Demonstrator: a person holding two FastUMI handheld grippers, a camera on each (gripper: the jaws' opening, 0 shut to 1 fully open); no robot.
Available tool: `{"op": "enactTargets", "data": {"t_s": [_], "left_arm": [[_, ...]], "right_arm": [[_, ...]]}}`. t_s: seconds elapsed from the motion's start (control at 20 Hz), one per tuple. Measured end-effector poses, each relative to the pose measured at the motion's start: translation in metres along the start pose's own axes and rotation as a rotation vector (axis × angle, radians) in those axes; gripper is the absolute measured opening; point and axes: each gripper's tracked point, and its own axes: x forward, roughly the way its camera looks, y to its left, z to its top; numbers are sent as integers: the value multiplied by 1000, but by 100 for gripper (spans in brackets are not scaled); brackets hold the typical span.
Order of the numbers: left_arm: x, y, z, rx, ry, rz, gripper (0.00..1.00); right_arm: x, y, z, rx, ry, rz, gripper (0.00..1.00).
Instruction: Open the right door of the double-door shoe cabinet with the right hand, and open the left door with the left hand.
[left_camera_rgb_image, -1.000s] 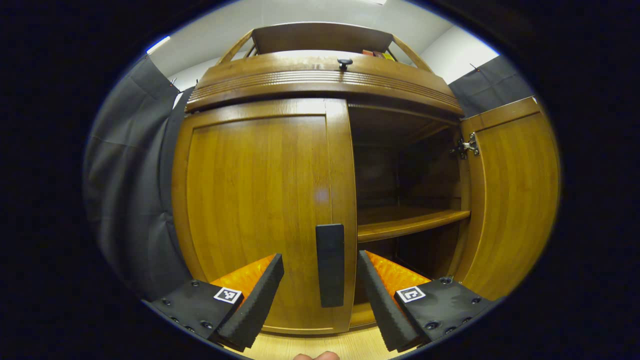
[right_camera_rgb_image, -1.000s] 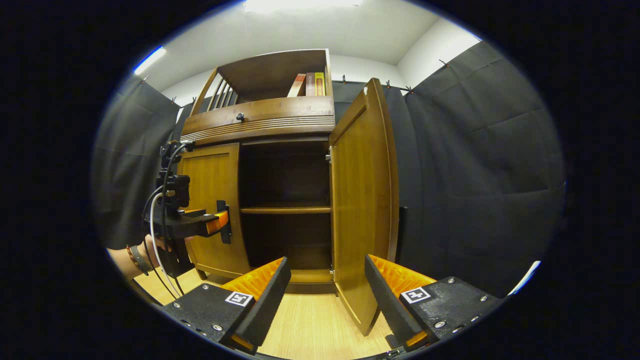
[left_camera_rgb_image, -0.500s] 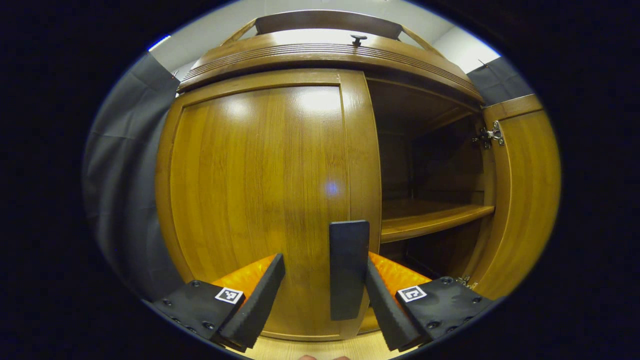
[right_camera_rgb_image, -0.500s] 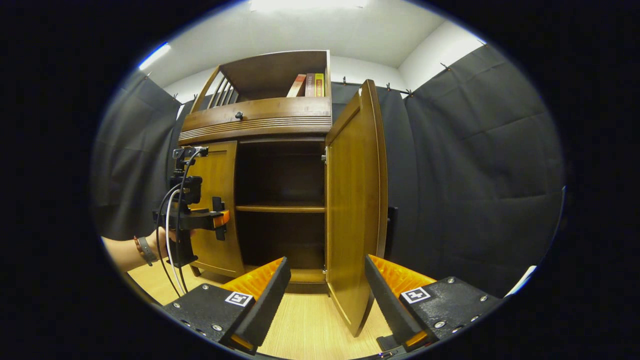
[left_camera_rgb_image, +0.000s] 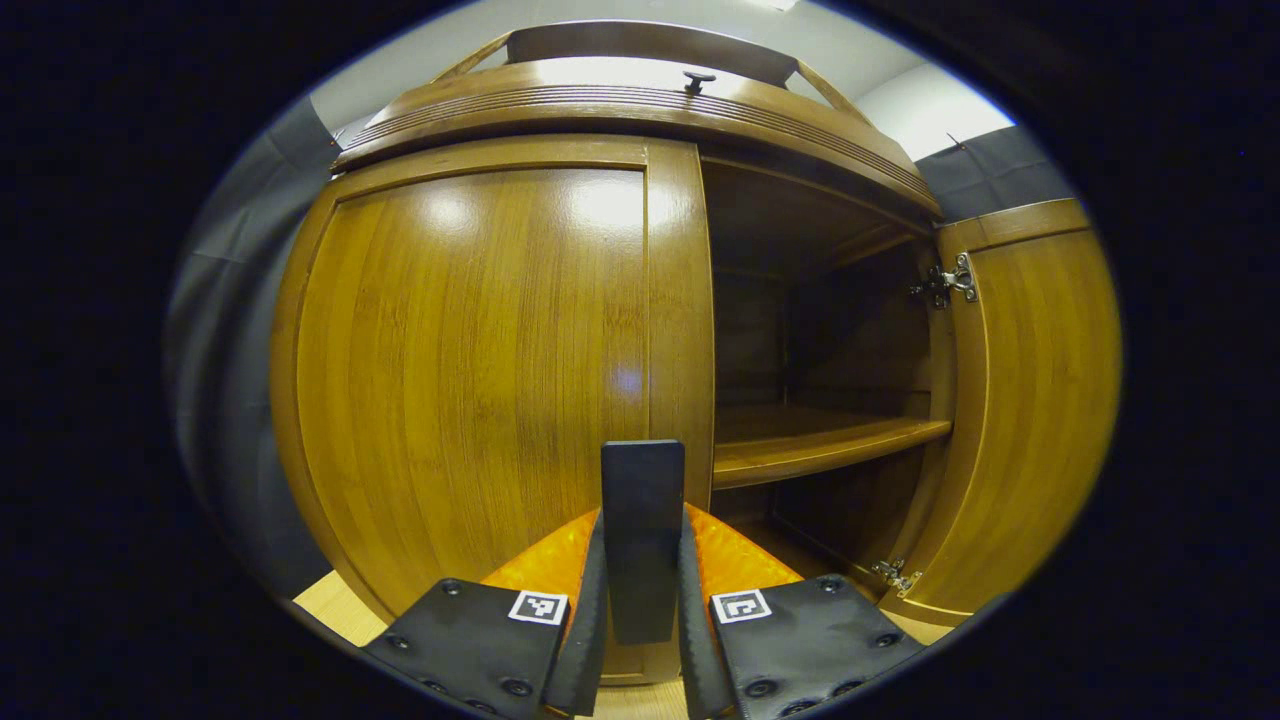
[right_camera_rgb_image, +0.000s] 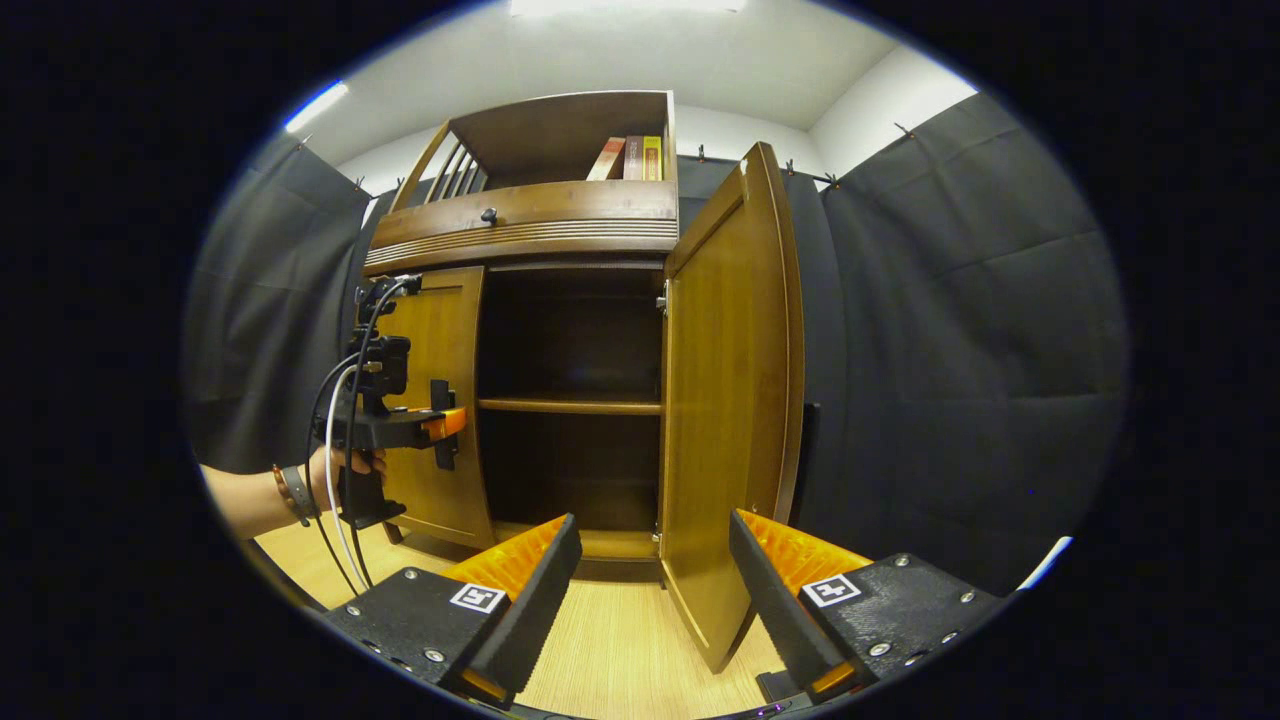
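The shoe cabinet (right_camera_rgb_image: 560, 400) stands at the centre of the right gripper view, on a pale wood floor (right_camera_rgb_image: 620, 650). Its left door (left_camera_rgb_image: 470, 390) is shut and takes up the left and centre of the left gripper view. A black upright handle (left_camera_rgb_image: 642, 540) sits at that door's right edge, low in the frame. The left tongs (left_camera_rgb_image: 640, 600) are closed on this handle, with 1 black finger pad (left_camera_rgb_image: 590, 620) pressed against each side of it. In the right gripper view the same left tongs (right_camera_rgb_image: 445, 425) appear at the centre left, held by a hand (right_camera_rgb_image: 335, 470) with a band at the wrist, their tip against the left door (right_camera_rgb_image: 435, 400).

The right door (right_camera_rgb_image: 725, 430) stands swung wide open, right of centre in the right gripper view and at the right edge of the left gripper view (left_camera_rgb_image: 1030, 400). Between the doors the dark inside holds 1 shelf (right_camera_rgb_image: 570, 406). The right tongs (right_camera_rgb_image: 650, 590) are open at the bottom of the right gripper view, holding nothing, with the open door's lower edge between their fingers, farther off.

A drawer front with 1 small dark knob (right_camera_rgb_image: 489, 215) runs above the doors. Above that, 3 books (right_camera_rgb_image: 630, 158) stand in the top shelf. Their spine writing is too small to read. Each tong body carries a square black-and-white marker (right_camera_rgb_image: 478, 597), with no readable words.
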Motion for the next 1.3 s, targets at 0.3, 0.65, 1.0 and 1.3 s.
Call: {"op": "enactTargets", "data": {"t_s": [0.3, 0.65, 1.0, 1.3], "left_arm": [[-1, 5, 4, 39, 31, 40, 36], [-1, 6, -2, 54, 78, 57, 38], [-23, 24, 8, 110, 75, 103, 38], [-65, 63, 9, 198, 86, 240, 34]], "right_arm": [[-2, 13, -12, -1, 32, 20, 100], [3, 26, -16, -3, 54, 57, 100], [13, 52, -25, 24, 76, 130, 92], [19, 79, -25, 51, 81, 207, 92]]}}
